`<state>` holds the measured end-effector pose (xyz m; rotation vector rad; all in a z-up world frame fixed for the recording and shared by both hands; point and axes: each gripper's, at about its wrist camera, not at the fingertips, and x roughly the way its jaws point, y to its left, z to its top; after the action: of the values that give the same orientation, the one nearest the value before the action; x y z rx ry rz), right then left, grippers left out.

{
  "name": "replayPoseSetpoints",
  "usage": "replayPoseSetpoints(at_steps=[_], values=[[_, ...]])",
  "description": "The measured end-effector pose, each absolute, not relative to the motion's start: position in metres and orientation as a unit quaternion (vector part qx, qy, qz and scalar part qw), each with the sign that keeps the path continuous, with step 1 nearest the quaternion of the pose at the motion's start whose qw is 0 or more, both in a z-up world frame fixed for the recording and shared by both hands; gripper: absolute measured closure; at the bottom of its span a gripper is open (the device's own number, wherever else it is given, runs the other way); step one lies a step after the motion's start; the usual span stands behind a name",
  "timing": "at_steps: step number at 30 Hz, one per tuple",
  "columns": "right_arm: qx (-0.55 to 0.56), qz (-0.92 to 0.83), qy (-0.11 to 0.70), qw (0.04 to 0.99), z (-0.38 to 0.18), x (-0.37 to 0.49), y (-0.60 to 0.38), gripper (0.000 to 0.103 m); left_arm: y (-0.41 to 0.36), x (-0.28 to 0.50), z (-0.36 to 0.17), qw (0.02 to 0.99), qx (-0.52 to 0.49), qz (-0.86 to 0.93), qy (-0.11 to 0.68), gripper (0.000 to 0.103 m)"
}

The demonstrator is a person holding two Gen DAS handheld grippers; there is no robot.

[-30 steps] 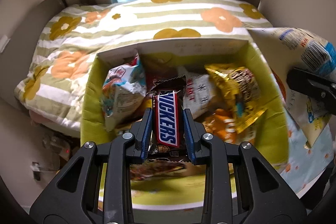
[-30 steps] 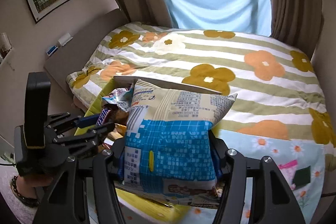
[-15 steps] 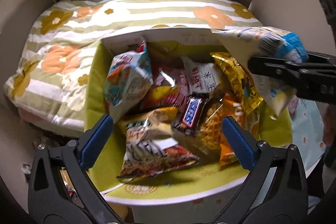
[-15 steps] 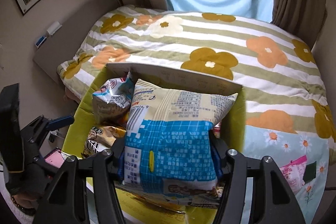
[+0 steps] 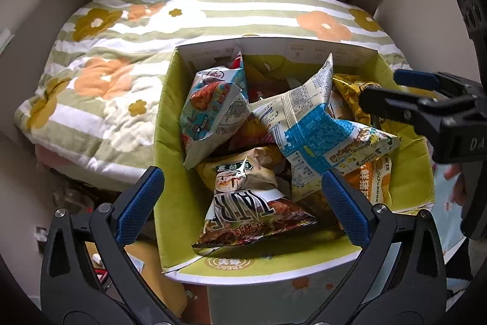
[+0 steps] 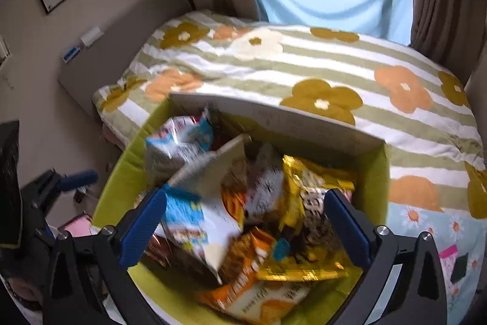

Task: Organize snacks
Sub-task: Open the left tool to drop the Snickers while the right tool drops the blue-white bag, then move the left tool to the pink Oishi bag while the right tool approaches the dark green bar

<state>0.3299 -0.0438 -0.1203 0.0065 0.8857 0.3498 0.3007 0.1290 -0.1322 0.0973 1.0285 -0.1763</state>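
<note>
A green-lined cardboard box holds several snack packs. My left gripper hovers open over its near side with nothing between the pads. A blue-and-white bag lies crumpled on top of the pile. The chocolate bar is out of sight. In the right wrist view my right gripper is opening wide above the box. The same bag is blurred below its pads and free of them. From the left wrist view the right gripper reaches in over the box's right wall.
A teal pack, a brown pack, a gold pack and an orange pack fill the box. Behind it is a bed with a floral quilt. A daisy-print cloth lies to the right. A hand holds the right tool.
My left gripper opened and dropped the chocolate bar into the box. My right gripper moved over the box and let go of the blue-and-white bag, which fell onto the pile.
</note>
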Motion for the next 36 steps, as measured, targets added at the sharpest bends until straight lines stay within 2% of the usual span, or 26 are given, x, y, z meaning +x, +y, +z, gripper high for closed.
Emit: replayPoseSetpoints(at_steps=[11,22,27,36], values=[[0.011,0.105,0.409,0.906,-0.09,0.286,-0.099,0.0,0.084,0.304,-0.107,0.874,0.056,-0.123,0.467,0.0],[0.053,-0.013,0.417,0.907,-0.076,0.238,-0.245,0.0,-0.05,0.29,-0.088,0.864,0.083,-0.225,0.442,0.0],[0.053,-0.025,0.422,0.905,-0.08,0.224,-0.313,0.0,-0.13,0.283,-0.107,0.84,0.074,-0.255,0.474,0.0],[0.045,0.008,0.446,0.894,-0.121,0.227,-0.408,0.0,-0.234,0.292,-0.18,0.805,0.029,-0.229,0.547,0.0]])
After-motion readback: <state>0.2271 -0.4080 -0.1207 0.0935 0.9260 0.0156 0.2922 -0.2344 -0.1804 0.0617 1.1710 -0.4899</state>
